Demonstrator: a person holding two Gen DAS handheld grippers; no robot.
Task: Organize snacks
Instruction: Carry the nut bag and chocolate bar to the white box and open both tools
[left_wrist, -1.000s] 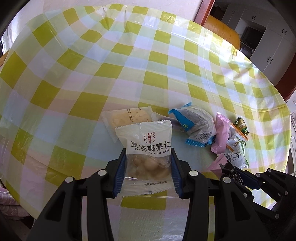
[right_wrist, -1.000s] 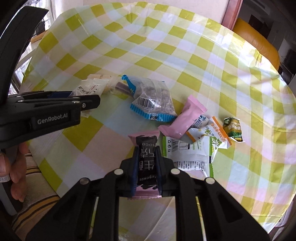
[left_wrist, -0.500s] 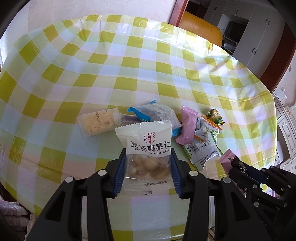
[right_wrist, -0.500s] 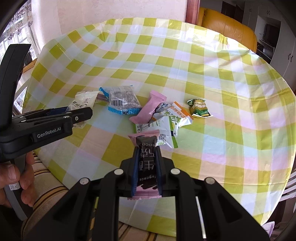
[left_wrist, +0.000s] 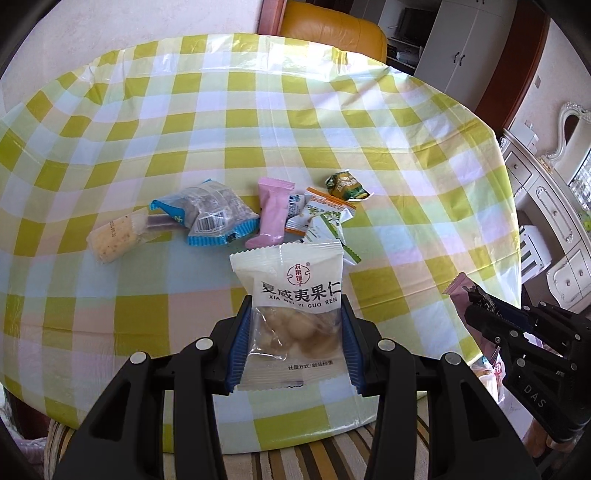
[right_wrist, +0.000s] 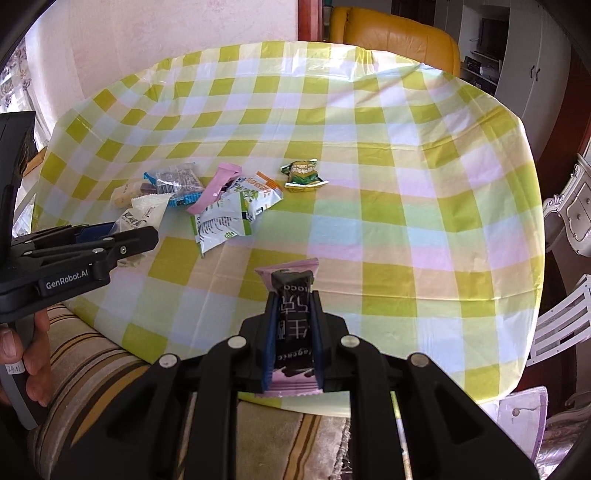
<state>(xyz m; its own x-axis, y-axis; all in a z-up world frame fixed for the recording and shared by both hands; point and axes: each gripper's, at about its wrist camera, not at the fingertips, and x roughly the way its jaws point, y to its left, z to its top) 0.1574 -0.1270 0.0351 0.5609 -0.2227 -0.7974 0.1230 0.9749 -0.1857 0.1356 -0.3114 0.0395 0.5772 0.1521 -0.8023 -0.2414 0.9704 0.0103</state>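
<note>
My left gripper is shut on a white nut packet with clear lower half, held above the near edge of the checked tablecloth. My right gripper is shut on a pink and black snack bar, also over the near edge. Each gripper shows in the other's view: the left gripper at the left, the right gripper at the right. A cluster of snacks lies mid-table: a blue-edged clear pack, a pink wrapper, a green-white pack, a small green pack and a pale biscuit bar.
A striped cushion runs along the near side below the table edge. A person's hand holds the left gripper's handle. An orange chair stands behind the table, white cabinets at the back right, and a white chair at the right.
Both grippers pulled back from the snack cluster toward the near table edge and rose a little, each keeping its packet. The whole table now shows in both views.
</note>
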